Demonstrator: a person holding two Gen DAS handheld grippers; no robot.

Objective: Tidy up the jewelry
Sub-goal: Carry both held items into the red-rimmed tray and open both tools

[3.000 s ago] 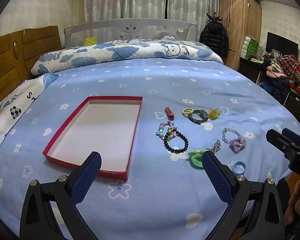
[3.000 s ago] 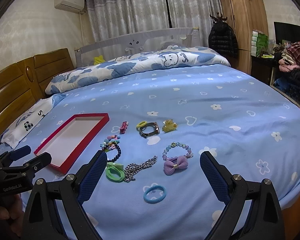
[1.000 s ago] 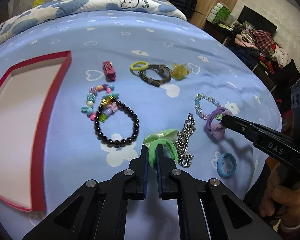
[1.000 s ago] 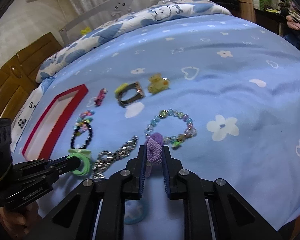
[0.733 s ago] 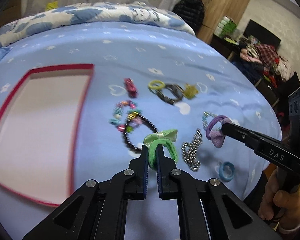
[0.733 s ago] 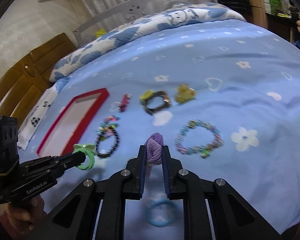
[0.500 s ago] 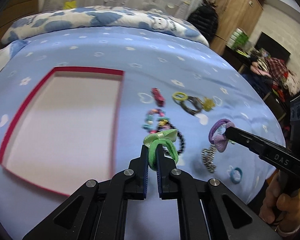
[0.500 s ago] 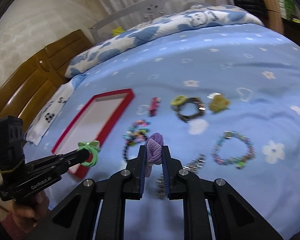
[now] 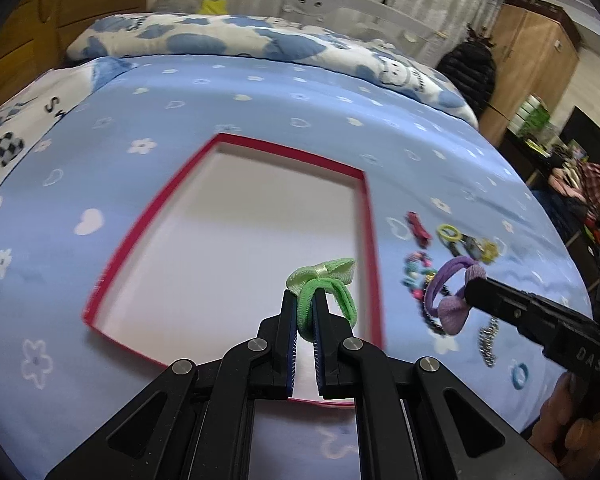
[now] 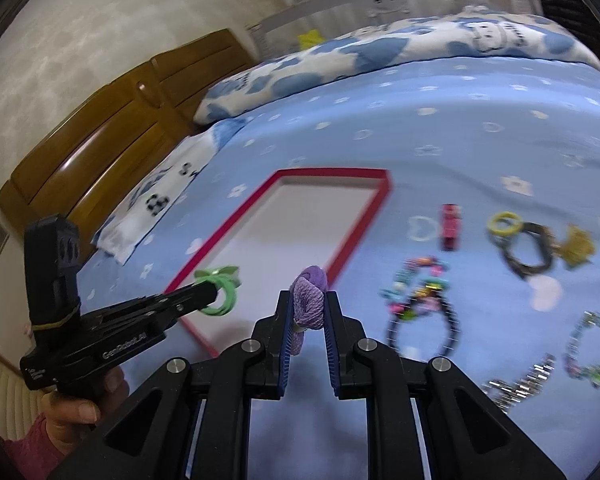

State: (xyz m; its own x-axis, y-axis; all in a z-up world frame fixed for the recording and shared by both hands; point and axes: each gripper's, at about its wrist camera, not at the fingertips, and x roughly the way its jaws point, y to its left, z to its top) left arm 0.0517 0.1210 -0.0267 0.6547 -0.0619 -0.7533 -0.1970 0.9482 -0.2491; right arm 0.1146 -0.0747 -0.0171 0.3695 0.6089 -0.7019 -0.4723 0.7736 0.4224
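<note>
Where the left wrist view looks down, the left tool [image 9: 305,308] is clamped on a green hair tie [image 9: 324,286] with a bow, held above the near right part of a red tray [image 9: 370,248] whose white floor is bare. Right of the tray, the right tool [image 9: 474,290] grips a purple hair tie [image 9: 446,300] over the blue bed [image 9: 260,100]. A red clip [image 9: 418,229], a yellow ring [image 9: 449,233] and a blue ring [image 9: 520,375] lie on the bed.

From the right wrist view, the right tool [image 10: 307,312] pinches the purple hair tie [image 10: 309,296] just beside the tray's [image 10: 364,224] near corner. At left, a hand [image 10: 74,412] holds the left tool [image 10: 212,294], closed on the green hair tie [image 10: 222,290] over the tray. A black bead bracelet [image 10: 420,324] and a chain [image 10: 520,386] lie outside it.
</note>
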